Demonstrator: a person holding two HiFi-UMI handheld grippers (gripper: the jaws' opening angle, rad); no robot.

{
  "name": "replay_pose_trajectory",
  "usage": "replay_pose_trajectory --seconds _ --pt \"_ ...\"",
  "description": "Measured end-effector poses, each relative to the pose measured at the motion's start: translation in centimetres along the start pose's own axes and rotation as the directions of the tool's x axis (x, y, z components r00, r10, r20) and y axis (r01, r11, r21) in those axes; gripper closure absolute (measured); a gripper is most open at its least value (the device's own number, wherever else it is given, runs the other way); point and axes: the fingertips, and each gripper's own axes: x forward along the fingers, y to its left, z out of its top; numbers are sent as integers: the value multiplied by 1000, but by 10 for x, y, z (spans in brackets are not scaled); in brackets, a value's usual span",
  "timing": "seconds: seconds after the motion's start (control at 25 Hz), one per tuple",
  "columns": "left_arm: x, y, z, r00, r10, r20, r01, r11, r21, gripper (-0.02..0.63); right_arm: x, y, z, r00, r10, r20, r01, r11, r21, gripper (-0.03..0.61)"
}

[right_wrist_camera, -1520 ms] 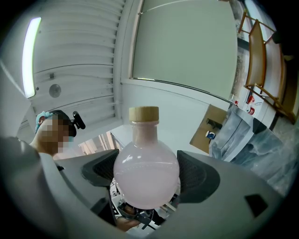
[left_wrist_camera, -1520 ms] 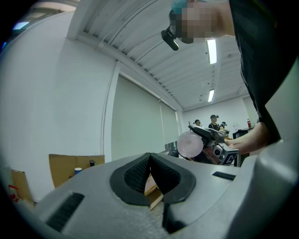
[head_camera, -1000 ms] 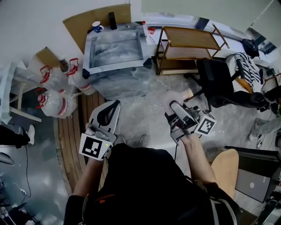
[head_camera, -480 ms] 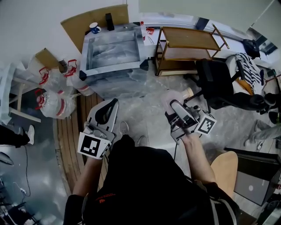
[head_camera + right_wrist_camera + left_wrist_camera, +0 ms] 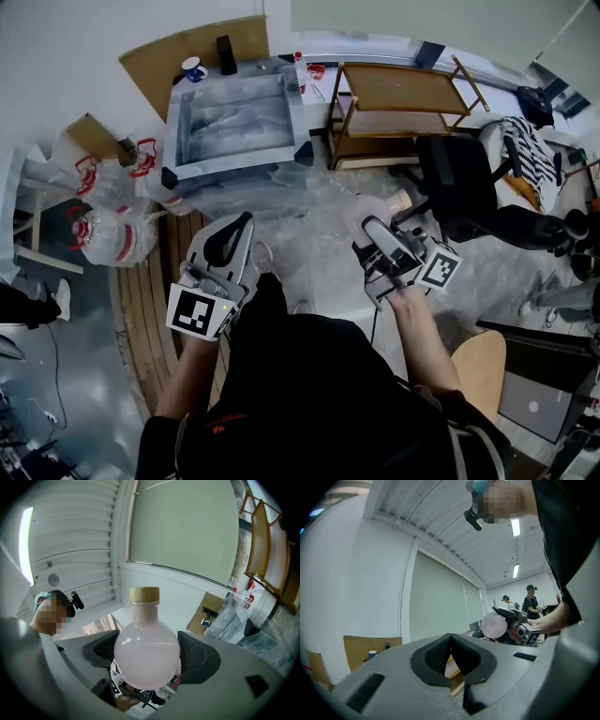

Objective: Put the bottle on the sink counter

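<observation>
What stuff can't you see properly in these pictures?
- Bottle: its bottom, in the right gripper view, is hidden behind the body of the right hand-held gripper that clamps it.
- Sink: whatever is inside, in the head view, is too shiny and small to tell.
- Cup: its pattern, in the head view, is too small to make out.

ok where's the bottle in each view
Head view: bottle right of centre, above the person's right forearm.
Left gripper view: right of centre, a small pink globe.
Right gripper view: dead centre, large, cork at the top.
Shared landmark: the blue cup on the cardboard; it is at lower left in the left gripper view and right of the bottle in the right gripper view.
</observation>
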Motion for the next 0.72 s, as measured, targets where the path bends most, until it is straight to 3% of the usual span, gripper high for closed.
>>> replay_pose_trajectory --seconds 0.28,0.4,0.72 --pt "38 45 -20 1000 -11 -21 11 1000 -22 598 33 -43 23 1000 -29 10 29 1000 3 190" --pt "55 74 -31 999 -11 -51 7 998 -59 598 54 -67 34 999 -46 17 46 999 4 190" --pt "99 155 -58 997 -48 -60 44 997 -67 598 111 -124 54 994 -104 18 104 995 -9 190"
